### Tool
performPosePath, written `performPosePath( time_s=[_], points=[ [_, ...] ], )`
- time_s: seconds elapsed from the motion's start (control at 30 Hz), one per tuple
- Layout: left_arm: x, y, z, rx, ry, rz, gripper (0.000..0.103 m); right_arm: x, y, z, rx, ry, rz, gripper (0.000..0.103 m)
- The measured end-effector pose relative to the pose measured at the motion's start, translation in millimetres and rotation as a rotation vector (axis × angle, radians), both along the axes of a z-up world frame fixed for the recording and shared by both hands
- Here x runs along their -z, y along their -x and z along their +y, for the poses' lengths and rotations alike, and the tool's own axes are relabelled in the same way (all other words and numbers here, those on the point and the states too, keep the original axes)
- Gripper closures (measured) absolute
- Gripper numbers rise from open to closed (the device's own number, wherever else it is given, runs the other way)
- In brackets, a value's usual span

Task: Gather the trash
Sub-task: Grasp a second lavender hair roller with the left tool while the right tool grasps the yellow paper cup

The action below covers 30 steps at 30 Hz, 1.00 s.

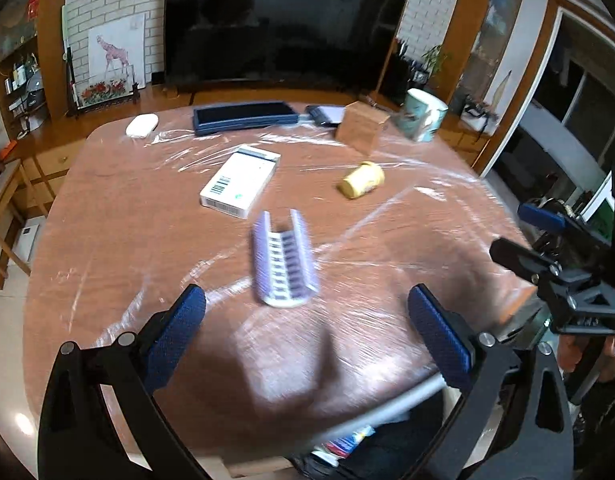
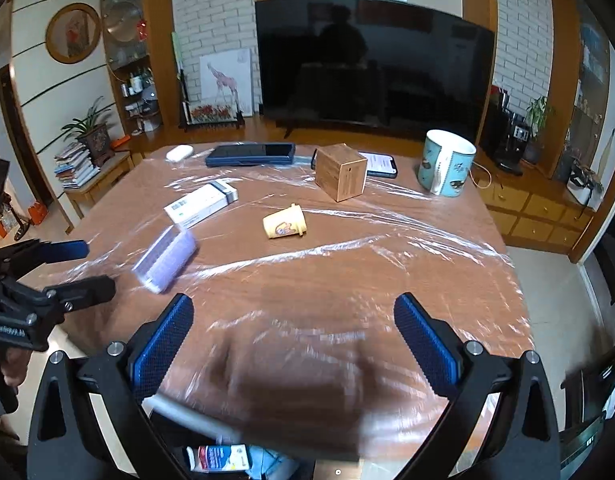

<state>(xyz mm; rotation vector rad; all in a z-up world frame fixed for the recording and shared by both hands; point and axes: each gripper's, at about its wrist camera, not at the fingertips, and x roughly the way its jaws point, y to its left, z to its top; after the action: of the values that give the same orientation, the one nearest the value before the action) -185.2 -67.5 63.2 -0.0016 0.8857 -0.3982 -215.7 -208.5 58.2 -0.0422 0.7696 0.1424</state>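
My left gripper (image 1: 307, 320) hangs open and empty above the near edge of the film-covered table (image 1: 127, 220). Just beyond its fingertips lies a purple pill blister tray (image 1: 285, 260), untouched. Farther back are a white box (image 1: 241, 178) and a small yellow cup (image 1: 361, 179) on its side. My right gripper (image 2: 295, 340) is also open with nothing between its pads. It sees the blister tray (image 2: 165, 260), the white box (image 2: 201, 204) and the yellow cup (image 2: 285, 222) ahead. Below both grippers a bin rim (image 2: 195, 420) shows, with a printed packet (image 2: 219, 456) inside.
At the table's far side stand a wooden box (image 2: 341, 176), a patterned mug (image 2: 447, 162), a phone (image 2: 381, 164), a dark blue tablet (image 2: 251, 154) and a white case (image 2: 179, 153). A large TV (image 2: 371, 68) stands behind. The left gripper (image 2: 95, 268) shows at the left edge.
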Motion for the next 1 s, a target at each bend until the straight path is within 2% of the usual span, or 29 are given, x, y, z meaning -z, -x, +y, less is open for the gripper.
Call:
performPosePath(
  time_s=[0.27,0.47,0.63,0.73,0.9,1.0],
  points=[
    [27.3,-46.6,1.6,0.023,-0.036,0.076,0.002,29.4,-73.1,11.8,0.028,-0.021,0.092,0.004],
    [44.2,-63.7,-7.1,0.029,-0.065,0.118,0.004,49.8,-113.4,27.2,-0.025,0.03,0.145,0.004],
    [49.5,-66.8,-18.4,0.011,-0.107,0.122,0.017,60.6,-133.8,34.9,-0.083,0.074,0.167,0.005],
    [53.7,-69.5,-23.0,-0.002,-0.127,0.127,0.027,63.9,-141.7,36.6,-0.11,0.083,0.178,0.013],
    [55.0,-72.6,-25.5,-0.025,-0.139,0.118,0.037,70.4,-150.3,41.4,-0.156,0.096,0.196,0.031],
    [54.8,-72.7,-26.9,-0.035,-0.162,0.103,0.049,72.1,-152.3,40.2,-0.174,0.057,0.196,0.04]
  ],
)
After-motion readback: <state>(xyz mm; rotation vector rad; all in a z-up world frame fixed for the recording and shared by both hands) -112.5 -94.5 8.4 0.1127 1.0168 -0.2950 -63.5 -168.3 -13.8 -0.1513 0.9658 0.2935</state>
